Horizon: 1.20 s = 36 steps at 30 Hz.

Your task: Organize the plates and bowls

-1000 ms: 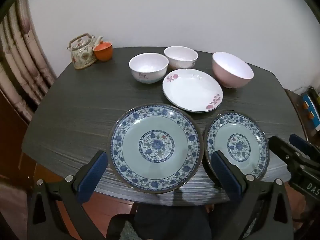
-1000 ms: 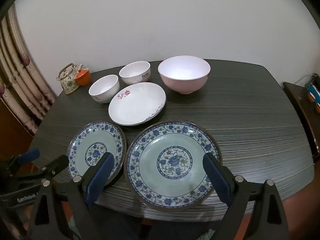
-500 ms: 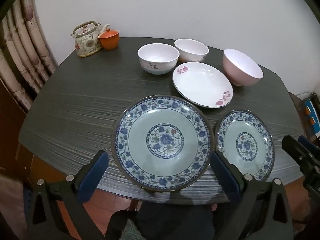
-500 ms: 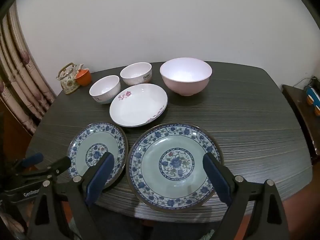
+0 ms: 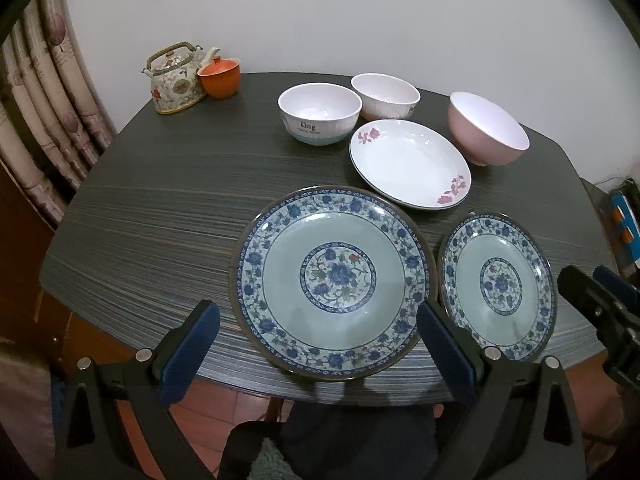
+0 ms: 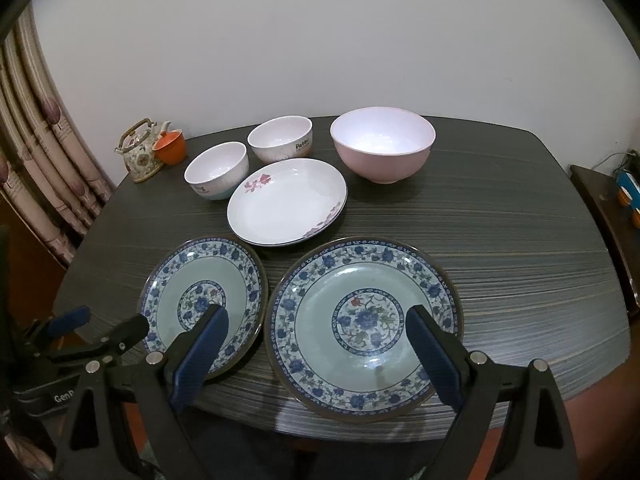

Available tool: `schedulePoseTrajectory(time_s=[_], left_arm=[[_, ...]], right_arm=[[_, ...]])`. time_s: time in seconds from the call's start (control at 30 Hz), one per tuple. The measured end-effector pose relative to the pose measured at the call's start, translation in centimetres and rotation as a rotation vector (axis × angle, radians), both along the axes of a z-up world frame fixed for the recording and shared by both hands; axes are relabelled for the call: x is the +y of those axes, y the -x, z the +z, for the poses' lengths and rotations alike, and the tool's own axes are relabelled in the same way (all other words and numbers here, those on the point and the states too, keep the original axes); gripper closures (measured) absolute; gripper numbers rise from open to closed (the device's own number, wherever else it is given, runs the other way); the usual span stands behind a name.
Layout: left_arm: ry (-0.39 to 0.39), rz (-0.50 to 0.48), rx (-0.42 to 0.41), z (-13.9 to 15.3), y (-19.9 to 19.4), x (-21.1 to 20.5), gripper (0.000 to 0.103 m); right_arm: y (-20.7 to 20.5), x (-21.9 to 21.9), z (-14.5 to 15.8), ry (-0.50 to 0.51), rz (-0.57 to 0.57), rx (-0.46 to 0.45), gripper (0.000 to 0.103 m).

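The dark wood-grain table [image 5: 152,216] carried six pieces of tableware. A large blue floral plate [image 5: 332,280] lay at the near edge, and a smaller blue floral plate [image 5: 498,284] of the same pattern lay just beside it; whether the two rims touched could not be determined. Behind them sat a white plate with pink flowers [image 5: 408,162], its near rim close to the large plate. Two small white bowls stood further back: a white bowl with a teal base [image 5: 320,112] and a white bowl with printed lettering [image 5: 384,94], set close together. A larger pink bowl [image 5: 486,128] stood upright near the white plate. All bowls were upright and none of the pieces was stacked.

At the far corner by the curtain [image 5: 48,112], a floral teapot [image 5: 176,78] stood with an orange lidded cup [image 5: 220,78] close against it.

The left gripper [image 5: 318,346] hung over the near table edge with its jaws spread wide, the large plate lying between and beyond its blue pads [image 5: 188,352]; nothing was grasped. The right gripper [image 6: 316,350] was likewise spread wide and empty, positioned low above the near rims of both blue plates.
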<state>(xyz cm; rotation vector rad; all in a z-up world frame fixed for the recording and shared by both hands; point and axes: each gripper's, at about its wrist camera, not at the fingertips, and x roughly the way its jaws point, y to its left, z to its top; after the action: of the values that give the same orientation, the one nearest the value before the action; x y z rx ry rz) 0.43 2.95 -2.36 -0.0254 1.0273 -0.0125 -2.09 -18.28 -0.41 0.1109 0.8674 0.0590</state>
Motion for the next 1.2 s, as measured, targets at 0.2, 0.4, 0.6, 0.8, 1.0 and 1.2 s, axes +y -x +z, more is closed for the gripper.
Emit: schedulePoseTrajectory(time_s=[0.2,0.4,0.6,0.8,1.0,1.2], left_arm=[[0.003,-0.002,0.008,0.05,0.19,0.13,0.006],[-0.004,-0.002,0.014,0.11,0.23,0.06,0.006],[-0.003,-0.003,0.016,0.09,0.22,0.08,0.006],[-0.004,-0.002,0.017,-0.02,0.19,0.03,0.006],[-0.007,0.0,0.023,-0.18,0.17,0.02,0.006],[-0.007,-0.001,0.022,-0.2,0.16,-0.01,0.006]], right_arm=[[0.22,0.0,0.08,-0.008,-0.01,-0.002,0.011],[0.15,0.05,-0.19,-0.012,-0.004,0.003,0.011],[0.37,0.23,-0.22,-0.022,0.005,0.003,0.011],[0.39,0.34,-0.24,-0.025,0.007,0.005,0.011],[0.61,0.51,-0.29,-0.025,0.01,0.006,0.011],[0.65,0.55,-0.17,-0.026,0.011,0.008,0.011]])
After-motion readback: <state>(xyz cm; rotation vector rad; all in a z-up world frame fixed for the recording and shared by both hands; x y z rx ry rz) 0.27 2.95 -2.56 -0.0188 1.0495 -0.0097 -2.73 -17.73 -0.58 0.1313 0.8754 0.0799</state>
